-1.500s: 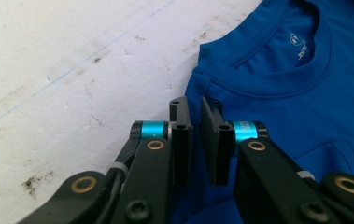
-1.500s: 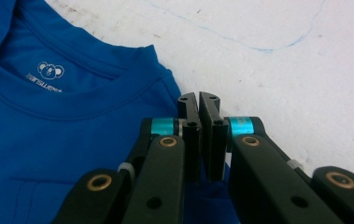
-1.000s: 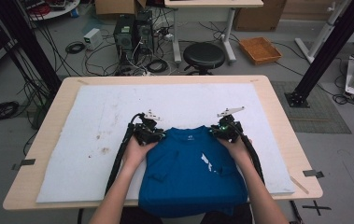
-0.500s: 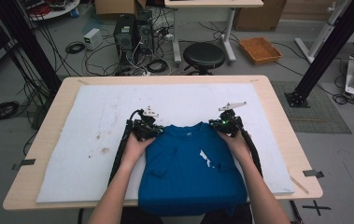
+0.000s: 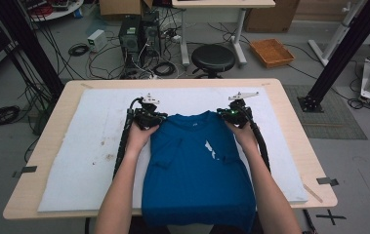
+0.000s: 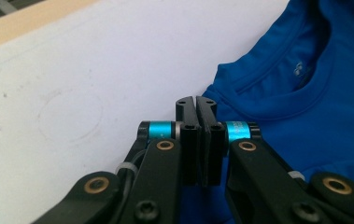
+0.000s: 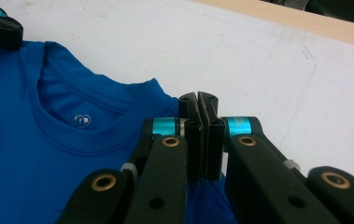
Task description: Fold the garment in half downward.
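Lying lower centre in the high view, blue T-shirt (image 5: pixel 195 170), hem hanging off the table's (image 5: pixel 46 136) near edge, cut by the frame. Clenching each shoulder: left gripper (image 5: pixel 146 117), right gripper (image 5: pixel 236 114), jaws pressed together, pinched cloth hard to make out. Stretching beyond toward upper frame, bare white mat (image 5: pixel 192 97).

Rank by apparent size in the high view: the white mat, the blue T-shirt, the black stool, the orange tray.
1. white mat
2. blue T-shirt
3. black stool and orange tray: alike, both farther from the camera, so unranked.
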### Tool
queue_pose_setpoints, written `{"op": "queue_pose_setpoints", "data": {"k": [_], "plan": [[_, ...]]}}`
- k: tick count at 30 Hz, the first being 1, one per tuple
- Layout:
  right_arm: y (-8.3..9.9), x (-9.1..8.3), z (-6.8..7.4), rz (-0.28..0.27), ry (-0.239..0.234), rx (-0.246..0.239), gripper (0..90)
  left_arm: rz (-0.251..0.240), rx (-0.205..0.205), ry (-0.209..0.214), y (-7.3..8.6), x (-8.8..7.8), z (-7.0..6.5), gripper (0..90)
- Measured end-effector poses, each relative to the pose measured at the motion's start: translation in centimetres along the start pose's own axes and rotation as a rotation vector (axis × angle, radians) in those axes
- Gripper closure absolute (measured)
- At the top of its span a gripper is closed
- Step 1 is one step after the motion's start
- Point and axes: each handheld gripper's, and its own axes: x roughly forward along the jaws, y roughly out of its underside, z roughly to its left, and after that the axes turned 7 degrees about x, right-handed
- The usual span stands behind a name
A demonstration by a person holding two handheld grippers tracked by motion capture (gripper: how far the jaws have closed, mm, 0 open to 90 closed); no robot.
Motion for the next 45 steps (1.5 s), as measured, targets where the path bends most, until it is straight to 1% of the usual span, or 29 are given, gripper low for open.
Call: {"op": "queue_pose_setpoints", "data": {"k": [2, 5, 6, 7, 9, 11, 15, 17, 19, 20, 22, 25, 26, 27, 28, 30, 32, 34, 36, 38, 39, 41, 43, 45], "plan": [[0.1, -0.2, 0.0, 0.008, 0.0, 0.002, 89.9, 0.001, 0.01, 0.007, -0.1, -0.3, -0.2, 88.2], [0.3, -0.9, 0.3, -0.011, -0.017, -0.001, 89.9, -0.03, 0.019, 0.01, -0.4, -1.1, -0.6, 88.3], [0.3, -1.2, 0.6, -0.013, -0.016, -0.004, 89.9, -0.04, 0.025, 0.014, -0.5, -1.4, -0.9, 88.3], [0.4, -1.6, 0.8, -0.019, -0.024, -0.006, 89.9, -0.047, 0.035, 0.019, -0.7, -1.7, -1.1, 88.3], [0.6, -2.4, 1.2, -0.038, -0.04, -0.005, 89.9, -0.045, 0.065, 0.02, -0.9, -2.3, -1.8, 88.3], [0.9, -3.3, 1.7, -0.057, -0.046, -0.014, 89.9, -0.061, 0.088, 0.023, -0.9, -3.2, -2.6, 88.3], [1.6, -5.4, 2.7, -0.082, -0.06, -0.033, 89.9, -0.081, 0.129, 0.036, -0.6, -4.9, -4.1, 88.3], [2.1, -6.4, 3.3, -0.09, -0.058, -0.047, 89.8, -0.089, 0.154, 0.04, -0.3, -5.7, -5.0, 88.3], [2.6, -7.4, 3.9, -0.104, -0.064, -0.067, 89.9, -0.095, 0.168, 0.054, 0.2, -6.4, -5.8, 88.3], [3.0, -7.9, 4.3, -0.104, -0.066, -0.076, 89.9, -0.091, 0.179, 0.056, 0.4, -6.7, -6.3, 88.3], [3.9, -8.7, 5.0, -0.105, -0.056, -0.092, 89.8, -0.096, 0.2, 0.064, 0.8, -7.3, -7.3, 88.3], [5.6, -9.7, 5.8, -0.106, -0.05, -0.122, 89.8, -0.094, 0.232, 0.079, 1.6, -8.1, -8.7, 88.3], [6.2, -10.0, 6.1, -0.106, -0.05, -0.137, 89.8, -0.085, 0.245, 0.08, 1.9, -8.3, -9.2, 88.3], [6.9, -10.4, 6.3, -0.106, -0.044, -0.151, 89.8, -0.087, 0.255, 0.084, 2.2, -8.5, -9.6, 88.3], [7.5, -10.6, 6.5, -0.108, -0.043, -0.155, 89.8, -0.086, 0.255, 0.089, 2.6, -8.7, -10.0, 88.2], [8.6, -11.2, 6.8, -0.104, -0.044, -0.157, 89.8, -0.08, 0.27, 0.088, 3.4, -9.1, -10.7, 88.2], [9.5, -11.8, 7.2, -0.094, -0.046, -0.164, 89.8, -0.083, 0.283, 0.089, 4.2, -9.4, -11.4, 88.2], [10.5, -12.2, 7.6, -0.081, -0.045, -0.192, 89.8, -0.072, 0.301, 0.093, 5.0, -9.6, -12.3, 88.2], [11.4, -12.8, 8.0, -0.069, -0.043, -0.194, 89.8, -0.069, 0.315, 0.099, 5.8, -9.9, -13.2, 88.2], [12.2, -13.2, 8.4, -0.063, -0.033, -0.21, 89.8, -0.061, 0.338, 0.103, 6.3, -10.2, -14.0, 88.2], [12.5, -13.3, 8.6, -0.055, -0.035, -0.209, 89.7, -0.057, 0.349, 0.105, 6.6, -10.2, -14.3, 88.2], [13.2, -13.6, 8.8, -0.034, -0.033, -0.22, 89.6, -0.05, 0.373, 0.106, 7.1, -10.4, -15.1, 88.2], [13.9, -13.8, 9.1, -0.013, -0.039, -0.217, 89.4, -0.043, 0.392, 0.111, 7.5, -10.4, -15.8, 88.2], [14.6, -13.9, 9.5, 0.009, -0.031, -0.237, 89.3, -0.025, 0.41, 0.119, 8.0, -10.3, -16.4, 88.1]]}}
